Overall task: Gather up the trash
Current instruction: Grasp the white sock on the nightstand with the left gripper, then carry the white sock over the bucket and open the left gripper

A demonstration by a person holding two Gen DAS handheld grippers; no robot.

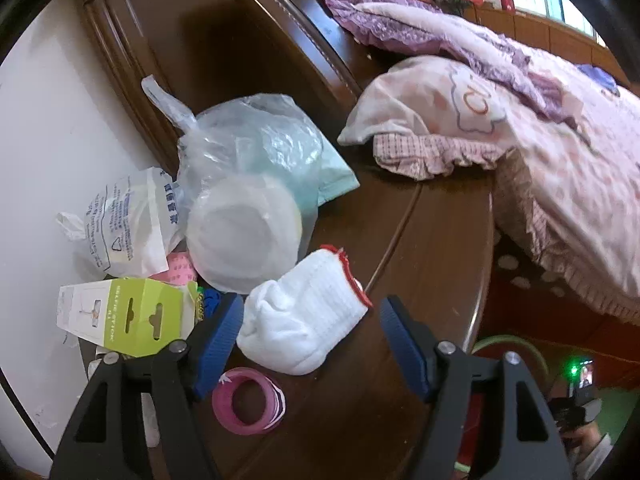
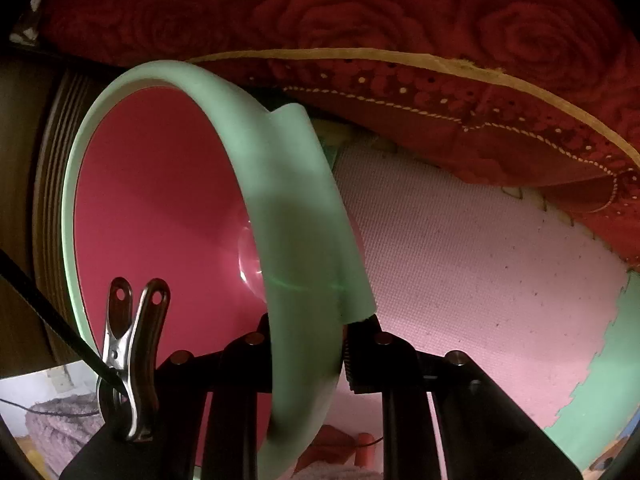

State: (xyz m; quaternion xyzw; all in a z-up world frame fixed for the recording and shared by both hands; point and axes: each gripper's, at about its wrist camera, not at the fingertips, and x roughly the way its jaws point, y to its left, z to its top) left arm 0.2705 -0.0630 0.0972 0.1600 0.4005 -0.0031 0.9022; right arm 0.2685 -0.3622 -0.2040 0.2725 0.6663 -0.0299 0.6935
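Most of the trash — white glove [image 1: 306, 316], clear bag [image 1: 248, 152], green box [image 1: 128, 312] — lies uncollected on the surface [image 1: 424, 248] before the spread left tool [image 1: 312, 344], while the right tool [image 2: 308, 344] clamps the empty bin's rim [image 2: 296, 200].

Dark wooden nightstand [image 1: 420, 240], perhaps bedside.
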